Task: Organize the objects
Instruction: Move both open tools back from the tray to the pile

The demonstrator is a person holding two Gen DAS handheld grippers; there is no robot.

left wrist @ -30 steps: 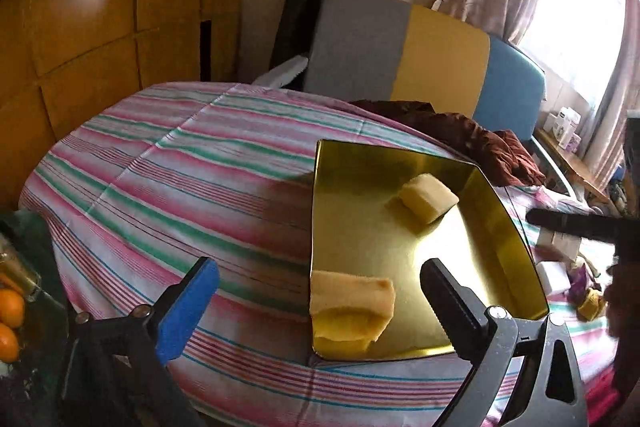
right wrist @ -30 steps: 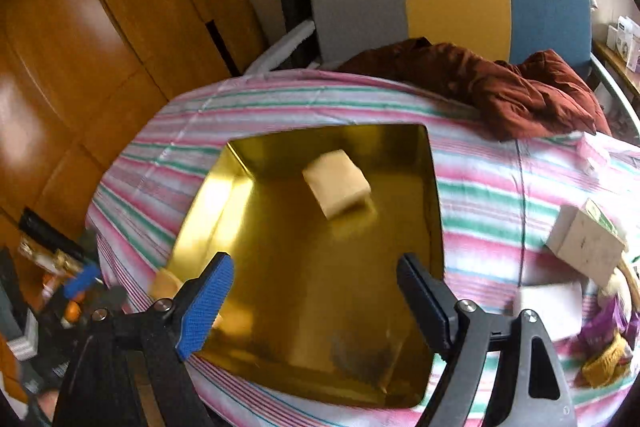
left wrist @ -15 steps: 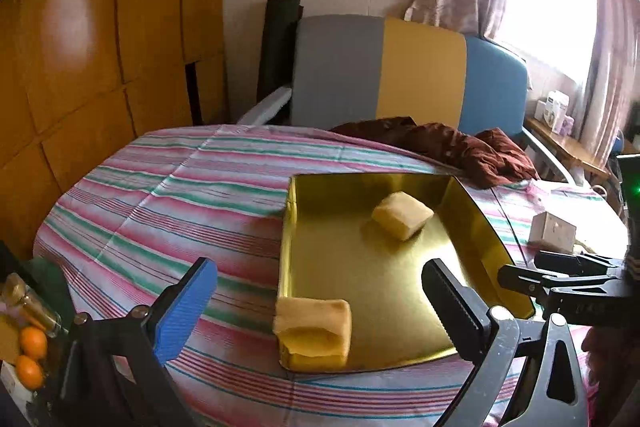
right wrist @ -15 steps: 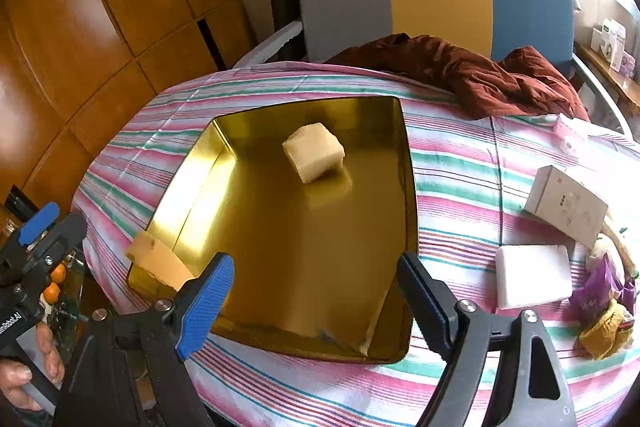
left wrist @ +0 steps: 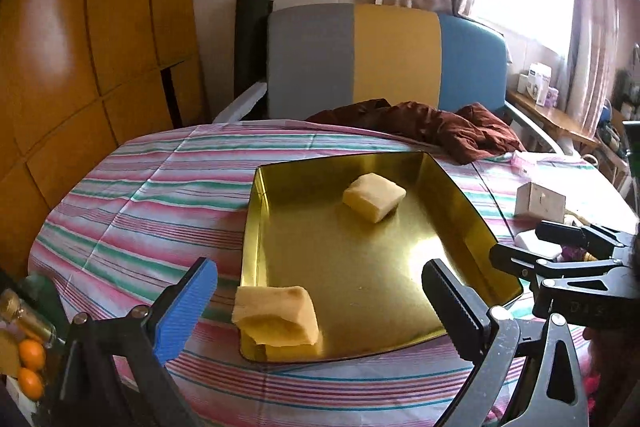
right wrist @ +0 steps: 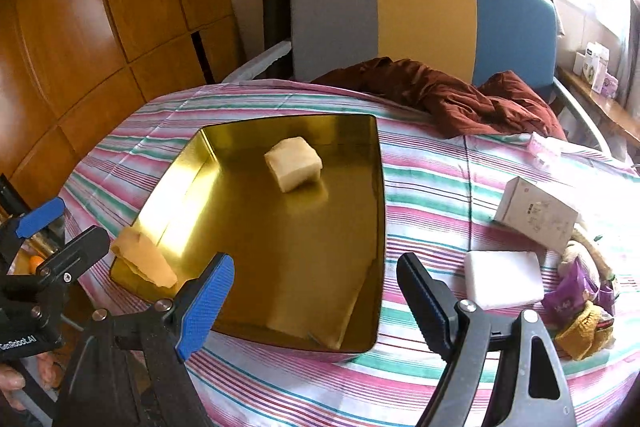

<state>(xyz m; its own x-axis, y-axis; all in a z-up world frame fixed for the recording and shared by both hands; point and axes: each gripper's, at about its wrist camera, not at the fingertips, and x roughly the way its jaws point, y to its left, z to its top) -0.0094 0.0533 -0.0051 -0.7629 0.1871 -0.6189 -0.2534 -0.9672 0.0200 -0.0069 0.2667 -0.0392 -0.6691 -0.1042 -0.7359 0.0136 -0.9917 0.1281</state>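
Note:
A gold metal tray (left wrist: 360, 267) (right wrist: 280, 235) lies on the striped tablecloth. A pale yellow block (left wrist: 374, 195) (right wrist: 293, 163) sits inside it near the far side. A second yellow piece (left wrist: 278, 315) (right wrist: 144, 261) rests over the tray's near left corner. My left gripper (left wrist: 320, 303) is open and empty, just in front of that corner piece. My right gripper (right wrist: 316, 299) is open and empty above the tray's near right edge. Each gripper shows in the other's view, the left (right wrist: 52, 239) and the right (left wrist: 560, 247).
To the right of the tray lie a white box (right wrist: 536, 215), a white pad (right wrist: 504, 279), a purple wrapper (right wrist: 572, 299) and a yellow knit item (right wrist: 580, 331). A brown cloth (right wrist: 460, 99) lies at the far edge. Oranges (left wrist: 30, 363) sit at the left.
Both grippers have drawn back and levelled out, so the tray looks smaller and farther away. Both stay open. The yellow pieces have not moved.

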